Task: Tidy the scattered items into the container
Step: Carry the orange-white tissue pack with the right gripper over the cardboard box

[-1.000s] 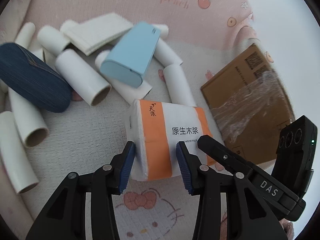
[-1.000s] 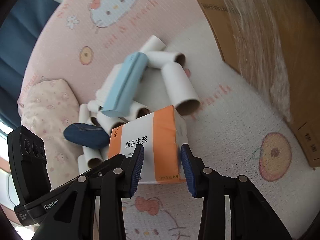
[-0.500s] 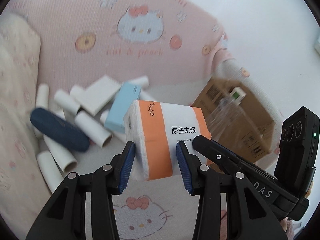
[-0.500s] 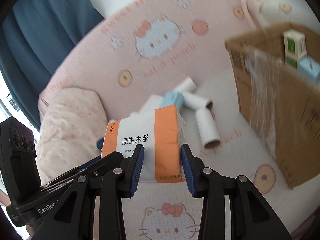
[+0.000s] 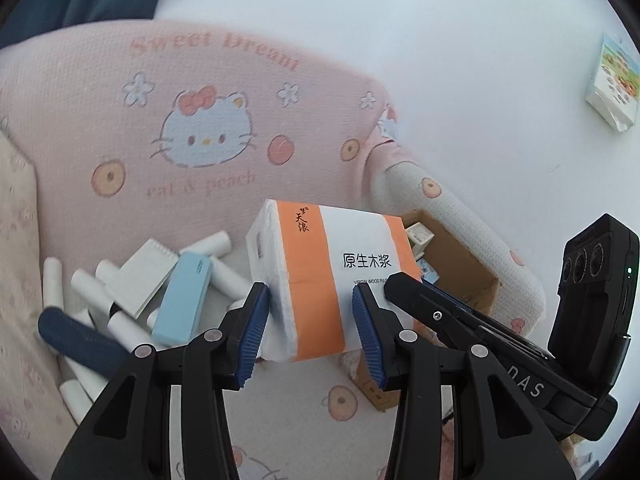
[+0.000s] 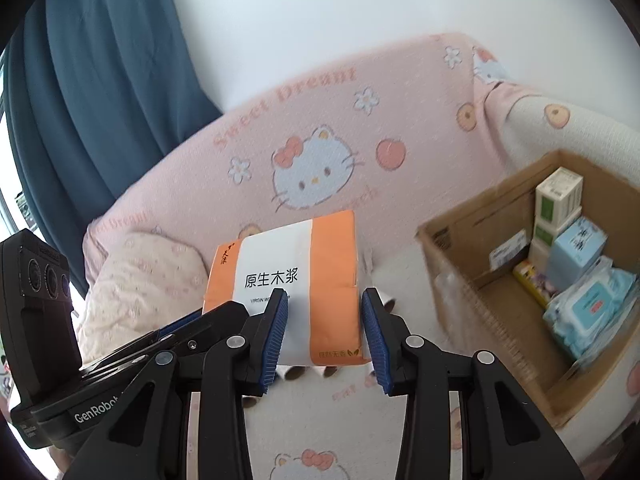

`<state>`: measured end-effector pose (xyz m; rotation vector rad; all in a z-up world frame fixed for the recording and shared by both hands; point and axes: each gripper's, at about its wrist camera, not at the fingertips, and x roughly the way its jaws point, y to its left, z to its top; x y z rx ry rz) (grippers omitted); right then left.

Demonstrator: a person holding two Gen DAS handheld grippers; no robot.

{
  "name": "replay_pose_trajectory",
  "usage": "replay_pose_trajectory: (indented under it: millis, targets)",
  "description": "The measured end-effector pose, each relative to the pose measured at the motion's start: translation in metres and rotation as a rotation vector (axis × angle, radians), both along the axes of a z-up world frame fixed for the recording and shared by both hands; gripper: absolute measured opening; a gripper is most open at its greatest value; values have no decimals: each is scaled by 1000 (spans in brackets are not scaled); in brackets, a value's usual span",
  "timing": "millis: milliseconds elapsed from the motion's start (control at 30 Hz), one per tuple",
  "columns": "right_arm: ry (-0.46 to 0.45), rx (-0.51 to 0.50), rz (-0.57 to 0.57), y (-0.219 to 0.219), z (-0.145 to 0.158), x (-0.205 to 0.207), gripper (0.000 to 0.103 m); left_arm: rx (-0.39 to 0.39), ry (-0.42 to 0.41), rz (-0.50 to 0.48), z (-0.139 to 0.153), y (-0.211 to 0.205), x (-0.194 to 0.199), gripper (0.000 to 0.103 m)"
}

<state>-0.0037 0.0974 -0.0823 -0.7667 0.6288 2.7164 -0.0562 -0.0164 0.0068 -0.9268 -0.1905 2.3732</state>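
Tissue pack (image 5: 340,280): "原生木浆", "VIRGIN WOOD PUL…"
Sofa cover (image 5: 100,92): "Sweet Dream", "eat & peach"
Left gripper (image 6: 96,408): "GenRobot"

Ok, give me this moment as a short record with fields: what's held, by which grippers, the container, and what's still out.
held: tissue pack, in the air
grip: left gripper and right gripper, both clamped on it
container: cardboard box, open, already holding wipes and small boxes
still out: cardboard tubes, light blue case, dark blue case
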Motion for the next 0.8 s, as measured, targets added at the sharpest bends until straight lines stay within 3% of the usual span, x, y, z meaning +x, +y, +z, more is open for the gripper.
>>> replay_pose_trajectory:
  millis: [167, 333, 567, 800]
  targets:
    - [-19, 16, -17, 28, 16, 0, 36, 6, -39, -39, 1, 37, -13, 47]
    - [-147, 53, -12, 68, 16, 1, 36, 9, -132, -79, -13, 86, -28, 47]
    - [-197, -9, -71, 133, 25, 22, 36, 24, -191, -201, -13, 151, -46, 47]
    - [-279, -16, -150, 187, 28, 36, 36, -10, -288, -284, -26, 210, -57, 47]
